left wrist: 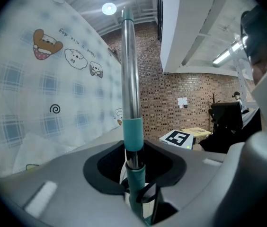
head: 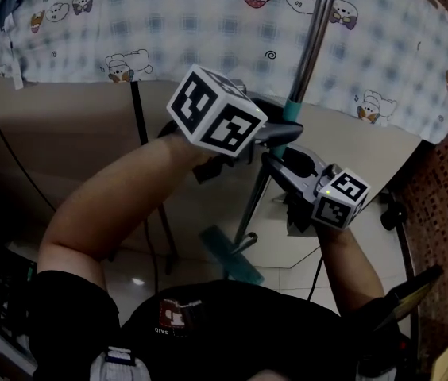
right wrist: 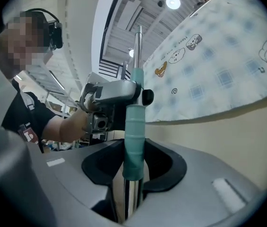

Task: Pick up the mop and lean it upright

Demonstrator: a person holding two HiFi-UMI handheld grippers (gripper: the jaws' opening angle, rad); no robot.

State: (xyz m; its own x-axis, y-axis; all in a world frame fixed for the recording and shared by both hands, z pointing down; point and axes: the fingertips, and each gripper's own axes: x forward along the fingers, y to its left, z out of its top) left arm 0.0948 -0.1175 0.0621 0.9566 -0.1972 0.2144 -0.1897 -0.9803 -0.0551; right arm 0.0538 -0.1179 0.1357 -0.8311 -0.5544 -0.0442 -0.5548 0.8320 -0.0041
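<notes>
The mop stands nearly upright: its chrome pole [head: 307, 50] rises against the cartoon-print cloth, and its flat teal head [head: 232, 256] rests on the floor below. My left gripper [head: 287, 129] is shut on the pole at a teal collar. In the left gripper view [left wrist: 134, 167] the pole [left wrist: 129, 70] runs up between the jaws. Just below it, my right gripper [head: 276, 165] closes round the same pole. In the right gripper view [right wrist: 134, 167] a teal sleeve [right wrist: 134, 136] fills the gap between the jaws, with the left gripper [right wrist: 112, 91] holding the pole higher up.
A checked cloth with cartoon bears [head: 168, 22] hangs over a beige panel behind the mop. A black stand leg [head: 140, 125] and cables stand at the left. A brick wall [head: 446, 189] and another black stand [head: 403, 236] are at the right. The floor is pale tile [head: 287, 244].
</notes>
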